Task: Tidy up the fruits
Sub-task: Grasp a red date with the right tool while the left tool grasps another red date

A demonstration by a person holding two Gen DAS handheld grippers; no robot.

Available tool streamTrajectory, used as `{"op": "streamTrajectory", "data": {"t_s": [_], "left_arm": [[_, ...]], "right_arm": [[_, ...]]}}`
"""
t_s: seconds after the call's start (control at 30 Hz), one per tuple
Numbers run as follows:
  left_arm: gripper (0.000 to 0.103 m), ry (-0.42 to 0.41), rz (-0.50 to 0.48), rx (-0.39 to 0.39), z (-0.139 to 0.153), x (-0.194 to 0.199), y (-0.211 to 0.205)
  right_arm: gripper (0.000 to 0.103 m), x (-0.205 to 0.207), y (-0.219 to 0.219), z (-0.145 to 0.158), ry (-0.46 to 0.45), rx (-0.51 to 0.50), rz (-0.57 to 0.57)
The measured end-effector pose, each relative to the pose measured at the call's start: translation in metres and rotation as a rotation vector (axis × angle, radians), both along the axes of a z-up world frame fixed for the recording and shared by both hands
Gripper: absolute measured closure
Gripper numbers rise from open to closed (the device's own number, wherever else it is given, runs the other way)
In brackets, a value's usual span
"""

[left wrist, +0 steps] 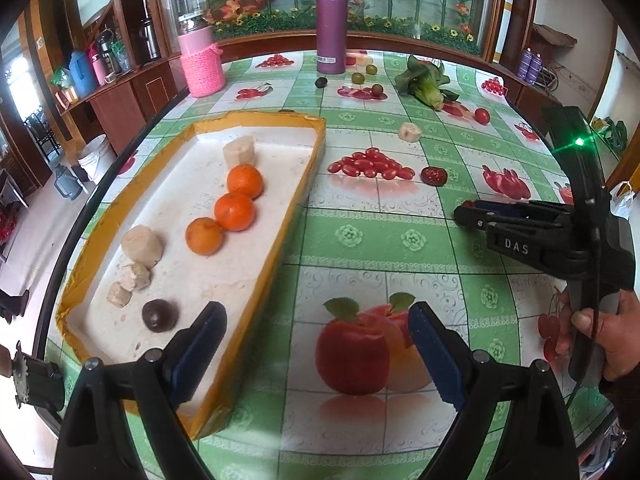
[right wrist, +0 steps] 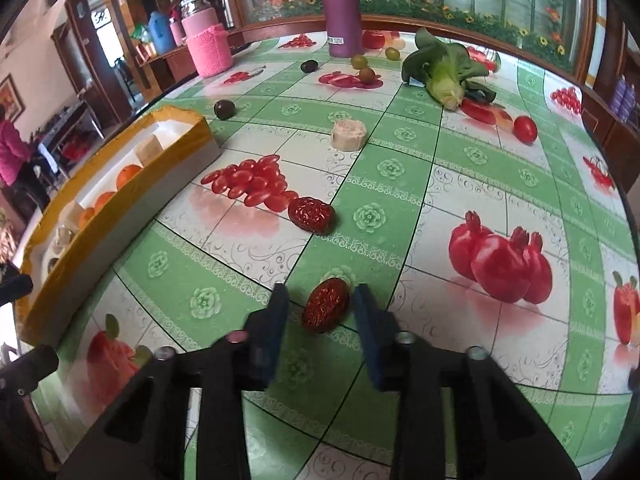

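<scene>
A wrinkled red date (right wrist: pixel 324 310) lies on the tablecloth between the blue pads of my right gripper (right wrist: pixel 320 286), which is shut on it. From the side, the right gripper (left wrist: pixel 460 212) shows its jaws close together, with a hand on its handle. A second red date (right wrist: pixel 311 215) (left wrist: pixel 434 175) lies just beyond. The yellow-rimmed white tray (left wrist: pixel 304 168) holds three oranges (left wrist: pixel 234 212), pale fruit chunks (left wrist: pixel 142 242) and a dark fruit (left wrist: pixel 160 315). My left gripper (left wrist: pixel 316 312) hangs open over the tray's near corner with nothing between its jaws.
Loose on the table are a pale chunk (right wrist: pixel 348 135), a cherry tomato (right wrist: pixel 525 129), a dark fruit (right wrist: pixel 225 109), a few grapes (right wrist: pixel 366 74) and a leafy green (right wrist: pixel 444 76). A purple flask (left wrist: pixel 331 26) and a pink jar (left wrist: pixel 201 62) stand at the back.
</scene>
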State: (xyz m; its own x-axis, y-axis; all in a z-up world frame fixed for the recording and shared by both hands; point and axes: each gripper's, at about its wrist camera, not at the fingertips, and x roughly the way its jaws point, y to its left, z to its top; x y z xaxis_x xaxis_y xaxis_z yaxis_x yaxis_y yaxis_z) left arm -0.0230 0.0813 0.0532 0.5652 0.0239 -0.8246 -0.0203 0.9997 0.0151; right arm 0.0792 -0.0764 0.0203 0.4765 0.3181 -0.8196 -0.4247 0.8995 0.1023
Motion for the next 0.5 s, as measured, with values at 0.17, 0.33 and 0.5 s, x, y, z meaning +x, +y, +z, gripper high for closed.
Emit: {"op": "streamTrajectory", "data": {"t_s": [0.17, 0.33, 0.5], "left_arm": [[0.009, 0.005, -0.046, 0.013, -0.001, 0.027, -0.021], [0.009, -0.018, -0.109, 0.007, 0.001, 0.068, -0.054], [0.009, -0.013, -0.147, -0.005, -0.012, 0.115, -0.084]], "right_arm": [[0.080, -0.011, -0.016, 0.007, -0.024, 0.010, 0.000], [0.080, -0.023, -0.044, 0.015, -0.051, 0.009, -0.035], [0.079, -0.029, -0.070, 0.014, -0.035, 0.035, -0.088]]}}
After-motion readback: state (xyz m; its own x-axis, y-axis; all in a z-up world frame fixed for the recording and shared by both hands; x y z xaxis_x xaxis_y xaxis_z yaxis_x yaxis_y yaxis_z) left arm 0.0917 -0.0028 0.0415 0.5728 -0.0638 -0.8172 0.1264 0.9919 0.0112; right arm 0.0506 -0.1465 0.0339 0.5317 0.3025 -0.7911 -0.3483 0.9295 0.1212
